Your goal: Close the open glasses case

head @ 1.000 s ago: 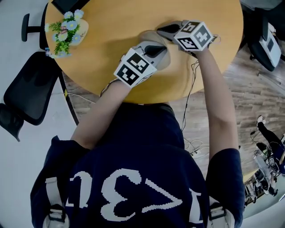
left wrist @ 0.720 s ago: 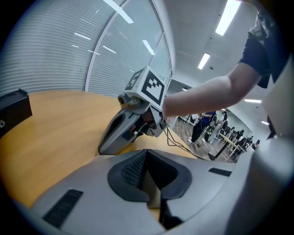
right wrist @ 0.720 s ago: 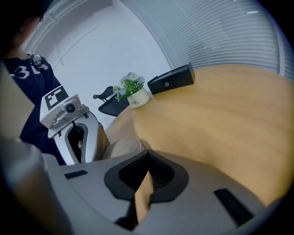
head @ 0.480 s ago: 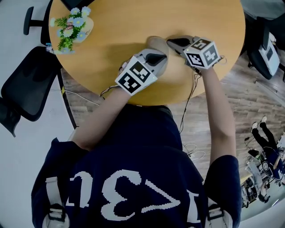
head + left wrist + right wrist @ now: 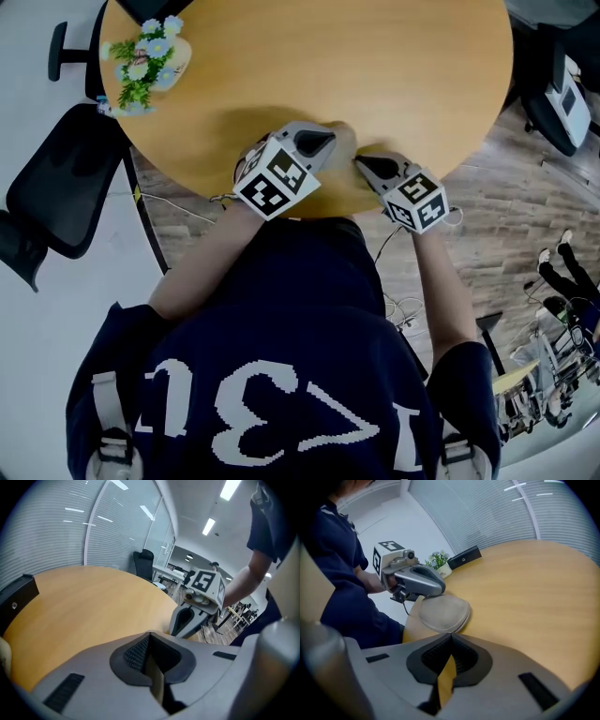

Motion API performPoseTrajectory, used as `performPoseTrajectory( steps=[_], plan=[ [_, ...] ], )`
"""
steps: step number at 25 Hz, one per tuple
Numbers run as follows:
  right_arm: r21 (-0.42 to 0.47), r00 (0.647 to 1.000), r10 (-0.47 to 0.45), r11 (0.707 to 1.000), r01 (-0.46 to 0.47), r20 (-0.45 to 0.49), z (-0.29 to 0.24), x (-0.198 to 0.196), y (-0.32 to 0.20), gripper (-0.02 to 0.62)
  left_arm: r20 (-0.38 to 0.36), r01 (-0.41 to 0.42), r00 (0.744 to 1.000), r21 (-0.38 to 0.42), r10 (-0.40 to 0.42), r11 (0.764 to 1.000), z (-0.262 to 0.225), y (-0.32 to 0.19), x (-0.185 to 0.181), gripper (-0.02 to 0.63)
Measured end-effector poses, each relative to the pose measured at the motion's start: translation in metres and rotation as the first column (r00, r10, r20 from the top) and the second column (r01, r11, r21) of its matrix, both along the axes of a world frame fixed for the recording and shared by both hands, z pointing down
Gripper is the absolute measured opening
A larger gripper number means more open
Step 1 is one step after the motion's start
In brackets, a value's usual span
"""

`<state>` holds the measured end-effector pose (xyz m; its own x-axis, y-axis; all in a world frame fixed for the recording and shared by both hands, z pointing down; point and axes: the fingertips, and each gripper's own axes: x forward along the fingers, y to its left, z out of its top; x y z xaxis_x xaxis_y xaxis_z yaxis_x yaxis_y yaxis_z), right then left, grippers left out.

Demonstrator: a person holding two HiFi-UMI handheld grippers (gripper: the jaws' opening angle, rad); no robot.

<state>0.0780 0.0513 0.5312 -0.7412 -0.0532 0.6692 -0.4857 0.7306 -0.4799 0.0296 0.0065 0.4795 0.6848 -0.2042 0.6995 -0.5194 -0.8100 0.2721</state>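
Entry: round wooden table (image 5: 328,56), person seated at its near edge.

- Glasses case (image 5: 444,612): tan clamshell, lying close to the table's near edge. Lid is down on the base in the right gripper view, so it reads as closed.
- Left gripper (image 5: 323,142): jaws clenched, nothing between them. It sits over the case's end nearest the person (contact cannot be resolved). Compared with a second ago it has shifted slightly toward the near edge.
- Right gripper (image 5: 361,163): jaws clenched, empty. A second ago it was further in on the table, beyond the case. It has now drawn back to the near edge, to the right of the case and apart from it.
- Potted flowers (image 5: 142,64): at the far left edge, unchanged.
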Motion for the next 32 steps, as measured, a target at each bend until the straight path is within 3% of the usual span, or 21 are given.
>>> performPoseTrajectory(
  steps=[4, 6, 10, 15, 17, 20, 25, 28, 32],
  plan=[
    [0.012, 0.992, 0.126, 0.992, -0.126, 0.012, 0.0, -0.001, 0.012, 0.025, -0.032, 0.033, 0.999, -0.047, -0.034, 0.998, -0.012, 0.021, -0.017, 0.012],
    [0.018, 0.989, 0.146, 0.989, -0.146, 0.017, 0.0, -0.001, 0.015, 0.024, -0.022, 0.064, 0.998, -0.081, -0.066, 0.995, -0.01, 0.036, -0.032, 0.012],
    [0.031, 0.995, 0.093, 0.995, -0.093, 0.022, 0.0, -0.011, 0.027, 0.025, -0.031, 0.158, 0.986, -0.108, -0.163, 0.981, 0.0, 0.045, -0.056, 0.012],
    [0.046, 1.0, 0.027, 0.999, -0.028, 0.011, 0.0, -0.029, 0.049, 0.025, -0.021, 0.228, 0.973, -0.063, -0.23, 0.972, -0.002, 0.034, -0.061, 0.012],
    [0.055, 1.0, 0.03, 0.998, -0.03, 0.009, -0.001, -0.031, 0.051, 0.025, -0.054, 0.279, 0.958, -0.043, -0.281, 0.959, 0.002, 0.024, -0.063, 0.012],
    [0.078, 0.999, 0.039, 0.996, -0.041, 0.028, -0.005, -0.031, 0.047, 0.025, -0.164, 0.371, 0.913, -0.039, -0.372, 0.928, 0.003, 0.015, -0.067, 0.012],
    [0.12, 1.0, 0.021, 0.993, -0.02, -0.006, -0.005, -0.026, 0.041, 0.025, -0.198, 0.387, 0.901, -0.036, -0.386, 0.922, 0.003, 0.017, -0.066, 0.012],
    [0.128, 0.998, 0.054, 0.99, -0.052, -0.016, -0.003, -0.017, 0.03, 0.025, -0.234, 0.385, 0.892, -0.056, -0.387, 0.921, 0.002, 0.018, -0.064, 0.012],
    [0.133, 0.999, 0.022, 0.991, -0.017, -0.037, 0.0, -0.012, 0.024, 0.025, -0.24, 0.376, 0.894, -0.055, -0.377, 0.925, 0.001, 0.019, -0.061, 0.012]
  ],
)
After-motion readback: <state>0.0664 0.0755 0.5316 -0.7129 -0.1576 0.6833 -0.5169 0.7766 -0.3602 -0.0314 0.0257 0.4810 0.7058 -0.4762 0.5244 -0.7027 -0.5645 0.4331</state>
